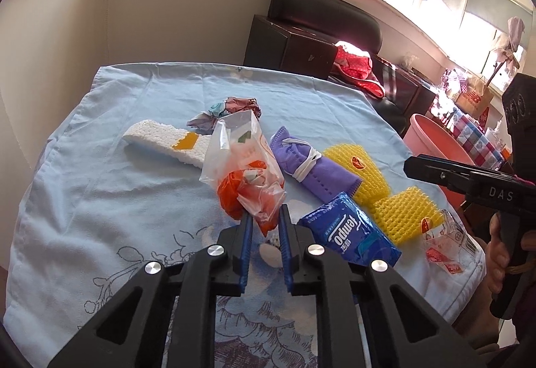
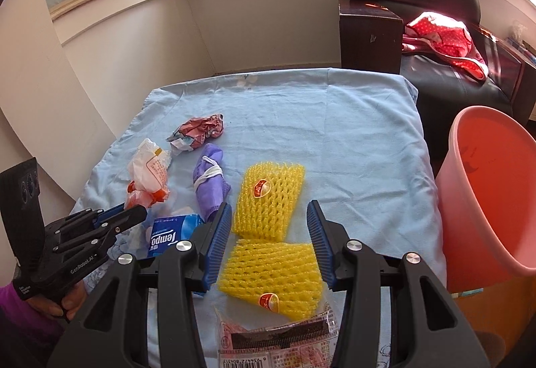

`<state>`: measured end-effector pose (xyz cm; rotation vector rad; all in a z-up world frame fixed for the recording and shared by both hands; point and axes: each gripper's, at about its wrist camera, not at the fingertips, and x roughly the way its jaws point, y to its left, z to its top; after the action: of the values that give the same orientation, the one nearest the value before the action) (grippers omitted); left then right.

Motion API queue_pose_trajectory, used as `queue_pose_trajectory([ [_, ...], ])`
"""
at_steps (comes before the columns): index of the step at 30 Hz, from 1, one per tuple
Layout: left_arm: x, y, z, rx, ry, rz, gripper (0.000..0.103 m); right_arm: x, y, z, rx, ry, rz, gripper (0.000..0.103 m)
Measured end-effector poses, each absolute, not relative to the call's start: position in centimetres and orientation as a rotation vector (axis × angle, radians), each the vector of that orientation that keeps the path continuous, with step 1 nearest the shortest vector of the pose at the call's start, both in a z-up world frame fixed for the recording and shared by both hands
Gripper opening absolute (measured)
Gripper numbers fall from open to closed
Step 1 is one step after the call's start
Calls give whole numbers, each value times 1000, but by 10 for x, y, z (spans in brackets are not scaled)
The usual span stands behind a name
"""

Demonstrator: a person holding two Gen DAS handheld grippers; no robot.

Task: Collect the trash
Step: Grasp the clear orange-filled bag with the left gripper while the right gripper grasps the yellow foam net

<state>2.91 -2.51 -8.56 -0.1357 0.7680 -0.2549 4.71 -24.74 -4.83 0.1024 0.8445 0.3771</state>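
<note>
My left gripper [image 1: 264, 217] is shut on a clear and orange plastic bag [image 1: 246, 167], seen from the right wrist too [image 2: 147, 173]. My right gripper [image 2: 269, 213] is open above two yellow foam nets [image 2: 268, 200], [image 2: 273, 277]. Also on the blue cloth lie a purple mask [image 1: 308, 163], a blue Tempo tissue pack [image 1: 348, 230], a white foam strip [image 1: 164, 141], a crumpled wrapper [image 1: 227, 110] and a clear red-printed wrapper [image 2: 278, 341]. A pink bin [image 2: 489, 193] stands right of the table.
The table [image 2: 351, 140] is covered by a light blue cloth. A dark sofa [image 2: 435, 66] with a red dotted cloth [image 2: 445, 39] stands behind the table. Walls close the left side and the back.
</note>
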Motion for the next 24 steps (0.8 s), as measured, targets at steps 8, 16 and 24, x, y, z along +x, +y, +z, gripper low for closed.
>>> queue_pose_trajectory([
  [8,29,-21,-86,-156,770,-262,12,74,-239,-80,184,1022,364,47],
  [16,32,-20,-87,-159,780,-262,12,70,-234,-81,149,1013,363,11],
  [24,27,-24,-78,-124,739,-225,12,54,-245,-59,156,909,365,11],
])
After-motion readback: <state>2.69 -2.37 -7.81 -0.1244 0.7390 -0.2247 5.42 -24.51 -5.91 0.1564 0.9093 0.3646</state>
